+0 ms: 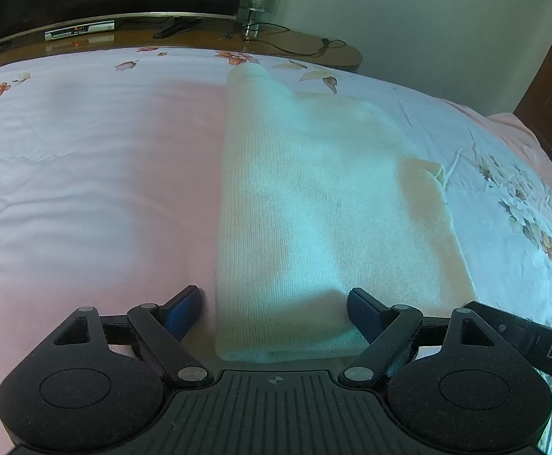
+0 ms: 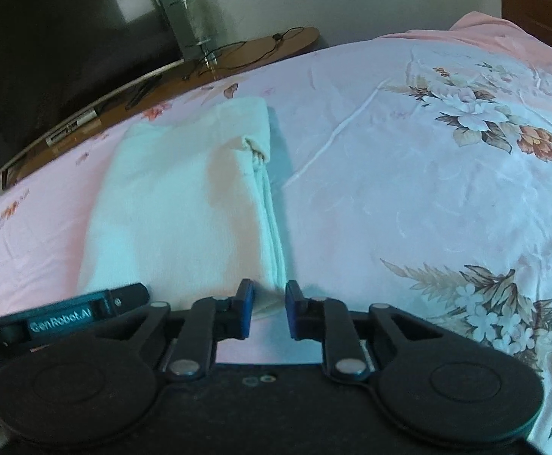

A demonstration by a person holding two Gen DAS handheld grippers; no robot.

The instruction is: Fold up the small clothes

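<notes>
Left wrist view: left gripper (image 1: pixel 274 313) spread wide, straddling the near left corner of a pale knit garment (image 1: pixel 314 197), pads clear of the cloth. Garment lying flat on the bedspread (image 1: pixel 86 189), already folded into a long strip running away from the camera, a tucked sleeve or hem poking out at its right edge. Probably one crosswise fold left.

Right wrist view: right gripper (image 2: pixel 269 309) narrowed around the near right corner of the same garment (image 2: pixel 177 204), layered edges between the pads; firm pinch or not, cannot tell. Pink floral bedspread (image 2: pixel 427 189), wooden shelf (image 2: pixel 238 53) with cables and a dark screen (image 2: pixel 48 57) beyond.
</notes>
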